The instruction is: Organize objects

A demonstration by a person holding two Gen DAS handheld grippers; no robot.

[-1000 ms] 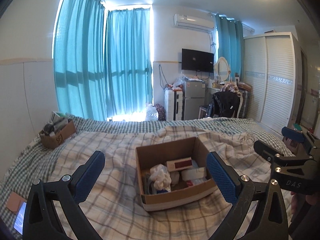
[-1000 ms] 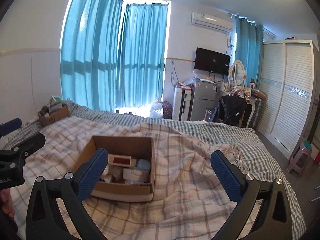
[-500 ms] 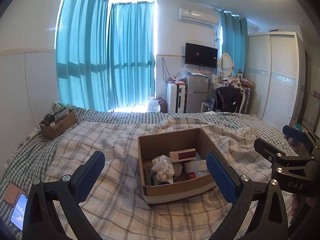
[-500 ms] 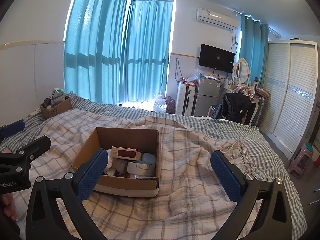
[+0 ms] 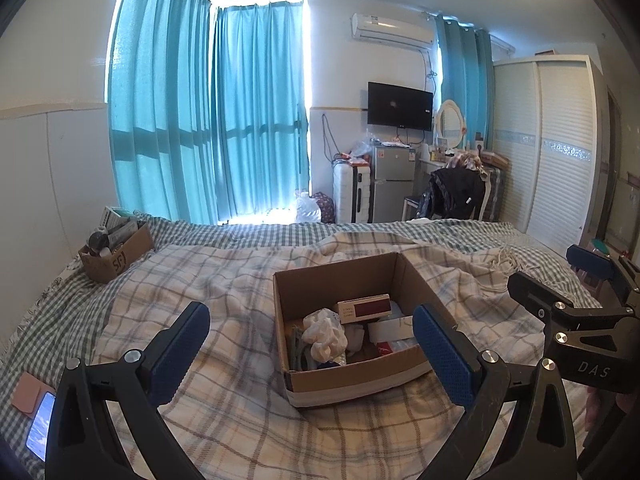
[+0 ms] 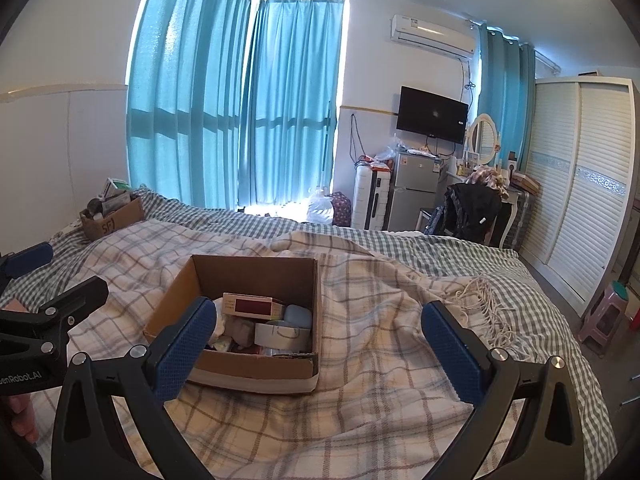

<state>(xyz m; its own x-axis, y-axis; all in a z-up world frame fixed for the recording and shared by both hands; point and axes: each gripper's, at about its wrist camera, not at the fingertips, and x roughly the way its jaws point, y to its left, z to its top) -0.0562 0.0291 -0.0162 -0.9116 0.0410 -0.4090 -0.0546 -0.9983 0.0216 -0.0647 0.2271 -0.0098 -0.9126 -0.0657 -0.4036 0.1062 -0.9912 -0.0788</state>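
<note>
Both views are showing the box (image 5: 352, 364) a little nearer and lower than a second ago, while nothing on the bed (image 5: 240, 280) is shifting. Lying open on the plaid blanket (image 6: 380, 360), the box is holding a red-and-white carton (image 5: 364, 307) at the top of its clutter, with a crumpled white cloth (image 5: 324, 334) just left of the carton and a tape roll (image 6: 283, 334) just right of it. Left hand-held gripper (image 5: 312, 354) is hovering in front of the box with its jaws spread wide and holding nothing. Right hand-held gripper (image 6: 320, 354) is hanging near the box's right side, likewise spread and bare. A second, smaller box (image 5: 116, 260) is sitting well beyond the first, to its left, and a phone (image 5: 40, 424) is lying on the bed left of the box.
</note>
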